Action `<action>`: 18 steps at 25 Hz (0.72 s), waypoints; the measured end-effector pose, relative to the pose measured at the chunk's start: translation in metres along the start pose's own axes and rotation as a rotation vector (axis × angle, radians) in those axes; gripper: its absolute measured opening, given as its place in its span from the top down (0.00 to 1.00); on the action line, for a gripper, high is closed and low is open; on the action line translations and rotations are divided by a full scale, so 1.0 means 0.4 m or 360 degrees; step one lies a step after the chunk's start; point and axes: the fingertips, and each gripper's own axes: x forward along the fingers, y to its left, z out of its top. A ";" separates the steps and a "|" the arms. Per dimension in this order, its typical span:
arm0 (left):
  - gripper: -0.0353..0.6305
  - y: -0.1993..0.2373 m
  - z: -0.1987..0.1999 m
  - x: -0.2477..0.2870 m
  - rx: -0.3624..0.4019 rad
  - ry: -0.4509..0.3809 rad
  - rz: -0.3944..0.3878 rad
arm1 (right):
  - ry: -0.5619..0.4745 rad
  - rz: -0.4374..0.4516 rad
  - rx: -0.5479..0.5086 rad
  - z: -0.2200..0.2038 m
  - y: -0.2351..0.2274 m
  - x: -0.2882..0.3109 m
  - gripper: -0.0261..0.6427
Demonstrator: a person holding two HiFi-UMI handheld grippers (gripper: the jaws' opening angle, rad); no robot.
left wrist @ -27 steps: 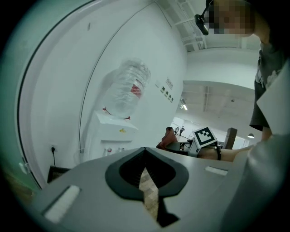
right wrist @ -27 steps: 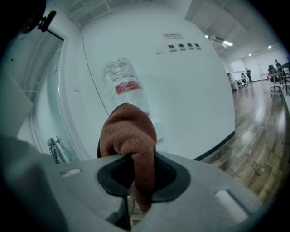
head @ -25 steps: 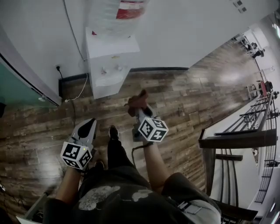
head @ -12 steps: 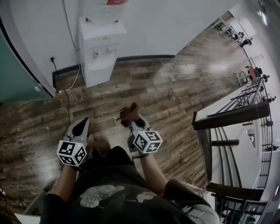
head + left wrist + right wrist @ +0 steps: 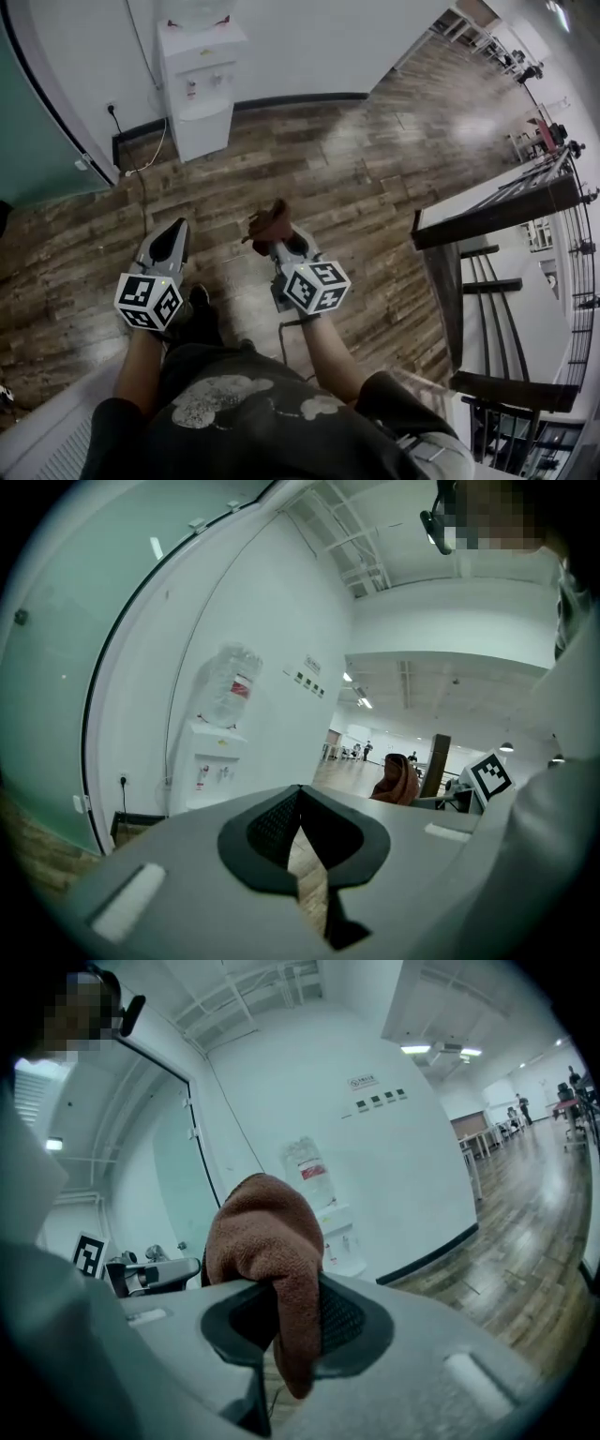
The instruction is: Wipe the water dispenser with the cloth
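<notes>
Lower middle of the head view, the right gripper (image 5: 277, 242) is clamping its jaws on the bunched brown cloth (image 5: 266, 223). Beside it at left, the left gripper (image 5: 173, 234) is holding its jaws together on nothing. The water dispenser (image 5: 199, 84) is standing well apart at upper left against the wall, up and leftward from the cloth, slightly nearer the left gripper.
</notes>
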 end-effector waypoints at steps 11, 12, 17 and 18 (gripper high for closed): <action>0.92 -0.265 -0.177 -0.214 0.0042 0.0118 0.0012 | 0.0131 0.0021 0.0036 -0.170 -0.010 -0.343 0.87; 0.92 -0.280 -0.181 -0.226 0.0041 0.0114 0.0022 | 0.0155 0.0026 0.0040 -0.186 -0.012 -0.361 0.87; 0.92 -0.338 -0.200 -0.278 0.0045 0.0100 0.0038 | 0.0222 0.0106 0.0010 -0.233 0.013 -0.418 0.87; 0.92 -0.347 -0.209 -0.287 0.0051 0.0110 0.0035 | 0.0222 0.0117 0.0005 -0.239 0.019 -0.429 0.87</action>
